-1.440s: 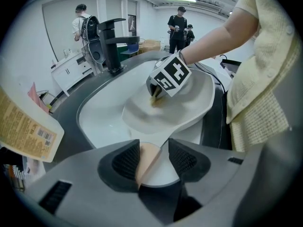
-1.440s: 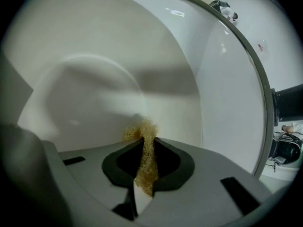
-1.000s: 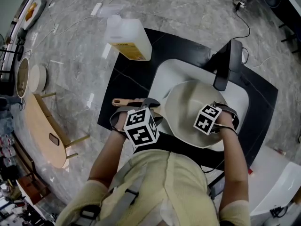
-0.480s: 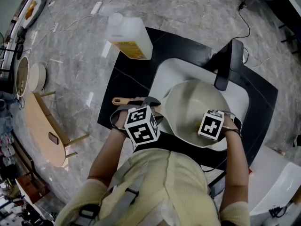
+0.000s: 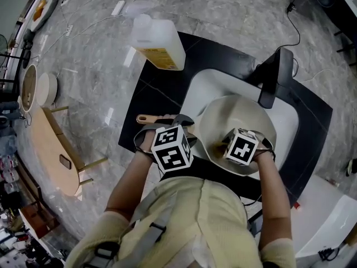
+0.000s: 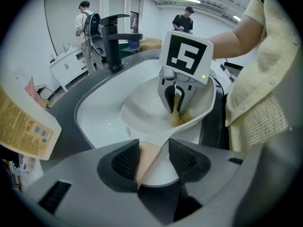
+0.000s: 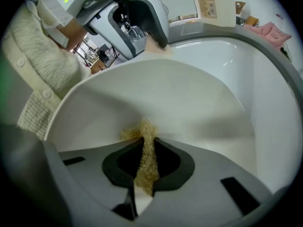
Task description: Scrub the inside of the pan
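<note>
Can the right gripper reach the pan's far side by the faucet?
Probably yes: the right gripper, shut on the scrubber, sits inside the pan, whose bowl is bare; the left gripper holds the handle.

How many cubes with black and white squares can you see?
2. One cube tops the left tongs at the pan handle; the other tops the right tongs, over the pan with the scrubber. None seems hidden.
</note>
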